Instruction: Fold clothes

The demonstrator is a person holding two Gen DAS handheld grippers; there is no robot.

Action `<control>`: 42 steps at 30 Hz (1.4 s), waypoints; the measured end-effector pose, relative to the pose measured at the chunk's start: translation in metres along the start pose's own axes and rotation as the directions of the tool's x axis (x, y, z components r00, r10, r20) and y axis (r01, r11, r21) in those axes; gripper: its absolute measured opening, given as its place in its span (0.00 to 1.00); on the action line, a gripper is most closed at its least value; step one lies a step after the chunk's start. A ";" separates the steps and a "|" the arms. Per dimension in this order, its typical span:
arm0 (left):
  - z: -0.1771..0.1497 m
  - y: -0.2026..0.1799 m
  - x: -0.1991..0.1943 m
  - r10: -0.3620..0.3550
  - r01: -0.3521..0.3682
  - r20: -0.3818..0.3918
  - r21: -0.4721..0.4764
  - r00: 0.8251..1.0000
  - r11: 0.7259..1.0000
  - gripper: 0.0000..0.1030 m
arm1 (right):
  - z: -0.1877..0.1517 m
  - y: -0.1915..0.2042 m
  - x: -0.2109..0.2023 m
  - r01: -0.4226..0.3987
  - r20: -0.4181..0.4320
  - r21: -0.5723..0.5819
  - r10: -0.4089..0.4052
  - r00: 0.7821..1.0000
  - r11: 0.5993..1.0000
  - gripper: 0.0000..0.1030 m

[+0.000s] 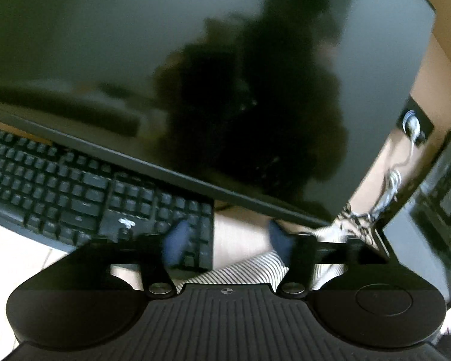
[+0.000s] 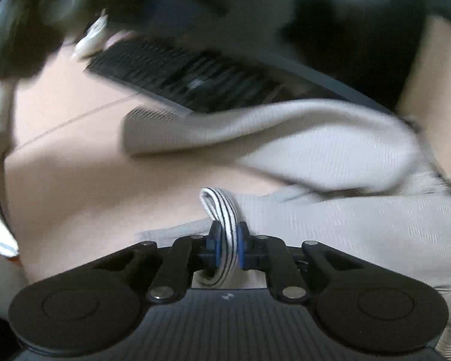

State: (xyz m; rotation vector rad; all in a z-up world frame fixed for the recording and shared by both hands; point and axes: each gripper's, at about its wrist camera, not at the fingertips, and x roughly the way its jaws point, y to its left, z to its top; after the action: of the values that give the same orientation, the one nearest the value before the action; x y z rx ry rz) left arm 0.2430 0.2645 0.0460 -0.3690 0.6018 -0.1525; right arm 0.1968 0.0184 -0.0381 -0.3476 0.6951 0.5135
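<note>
A white garment with thin black stripes [image 2: 330, 156] lies spread and bunched on the pale desk. My right gripper [image 2: 227, 240] is shut on a folded edge of this striped garment [image 2: 222, 210], which loops up between the blue pads. My left gripper [image 1: 228, 240] is open, its blue fingertips [image 1: 177, 237] wide apart and empty. It hovers above a part of the striped garment [image 1: 249, 267] and points at the monitor. The right wrist view is blurred by motion.
A large dark monitor [image 1: 195, 75] fills the left wrist view, with a black keyboard [image 1: 75, 192] below it, also in the right wrist view [image 2: 180, 72]. A wall socket with white cables [image 1: 412, 126] is at the right. A dark box [image 1: 436, 204] stands at the far right.
</note>
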 end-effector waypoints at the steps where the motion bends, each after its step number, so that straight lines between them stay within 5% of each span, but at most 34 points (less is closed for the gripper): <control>1: -0.004 -0.005 0.004 -0.016 0.016 -0.006 0.024 1.000 1.000 0.83 | 0.000 -0.018 -0.011 0.043 0.020 0.022 -0.043 0.999 0.999 0.09; 4: -0.018 -0.027 0.016 -0.091 0.093 -0.029 0.112 0.995 0.989 0.95 | 0.003 -0.093 -0.058 0.262 0.075 0.112 -0.271 0.960 0.959 0.08; 5: -0.023 -0.039 0.023 -0.121 0.126 -0.041 0.148 0.992 0.981 0.96 | 0.005 -0.124 -0.079 0.368 0.101 0.149 -0.385 0.918 0.918 0.08; 7: -0.034 -0.066 0.039 -0.176 0.188 -0.072 0.227 0.982 0.956 0.98 | 0.011 -0.169 -0.125 0.555 0.146 0.202 -0.586 0.797 0.807 0.08; 8: -0.044 -0.078 0.047 -0.200 0.215 -0.081 0.275 0.976 0.937 1.00 | 0.015 -0.185 -0.147 0.629 0.167 0.213 -0.662 0.730 0.748 0.08; 10: -0.067 -0.098 0.059 -0.230 0.248 -0.092 0.378 0.969 0.892 1.00 | 0.021 -0.203 -0.178 0.712 0.199 0.222 -0.746 0.636 0.666 0.08; 12: -0.091 -0.113 0.069 -0.240 0.260 -0.103 0.473 0.965 0.842 1.00 | 0.022 -0.213 -0.190 0.749 0.205 0.220 -0.781 0.590 0.625 0.03; 14: -0.114 -0.119 0.081 -0.236 0.283 -0.157 0.512 0.959 0.811 1.00 | 0.018 -0.215 -0.186 0.771 0.193 0.200 -0.796 0.574 0.604 0.00; 15: -0.125 -0.121 0.087 -0.232 0.295 -0.184 0.527 0.955 0.797 1.00 | 0.016 -0.215 -0.182 0.771 0.184 0.196 -0.795 0.578 0.606 0.00; 18: -0.146 -0.115 0.095 -0.222 0.332 -0.281 0.451 0.934 0.828 1.00 | 0.009 -0.215 -0.169 0.770 0.157 0.184 -0.791 0.591 0.611 0.00; 20: -0.153 -0.114 0.085 -0.239 0.334 -0.266 0.406 0.934 0.851 1.00 | 0.010 -0.211 -0.151 0.742 0.139 0.180 -0.764 0.631 0.646 0.00; 22: -0.162 -0.116 0.074 -0.271 0.360 -0.270 0.376 0.924 0.854 1.00 | 0.012 -0.207 -0.133 0.680 0.122 0.195 -0.705 0.699 0.707 0.00; 27: -0.167 -0.120 0.049 -0.353 0.477 -0.361 0.352 0.863 0.806 1.00 | -0.001 -0.187 -0.060 0.417 0.031 0.273 -0.441 0.897 0.867 0.01; 28: -0.157 -0.116 0.042 -0.360 0.473 -0.352 0.326 0.864 0.818 1.00 | -0.008 -0.180 -0.043 0.353 0.006 0.289 -0.371 0.929 0.890 0.01; 29: -0.142 -0.111 0.034 -0.348 0.433 -0.289 0.319 0.892 0.843 1.00 | -0.019 -0.167 -0.024 0.304 -0.022 0.289 -0.311 0.950 0.908 0.02; 31: -0.110 -0.100 0.019 -0.274 0.302 -0.127 0.335 0.953 0.892 1.00 | -0.038 -0.144 0.003 0.231 -0.062 0.293 -0.223 0.973 0.928 0.03; 33: -0.083 -0.091 0.016 -0.145 0.124 0.029 0.375 0.989 0.919 1.00 | -0.055 -0.125 0.020 0.166 -0.072 0.301 -0.152 0.986 0.939 0.08; 36: -0.050 -0.081 0.043 -0.019 0.000 0.044 0.394 0.999 0.919 1.00 | -0.067 -0.106 0.029 0.119 -0.035 0.275 -0.113 0.993 0.954 0.17; 42: -0.053 -0.087 0.093 0.016 0.020 -0.071 0.479 0.997 0.878 0.93 | -0.087 -0.103 0.024 0.057 0.060 0.273 -0.076 0.995 0.960 0.17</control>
State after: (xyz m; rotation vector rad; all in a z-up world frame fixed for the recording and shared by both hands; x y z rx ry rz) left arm 0.2857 0.1457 -0.0099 0.1206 0.6134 -0.3114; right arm 0.2251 -0.0987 -0.1031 -0.0942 0.6738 0.3589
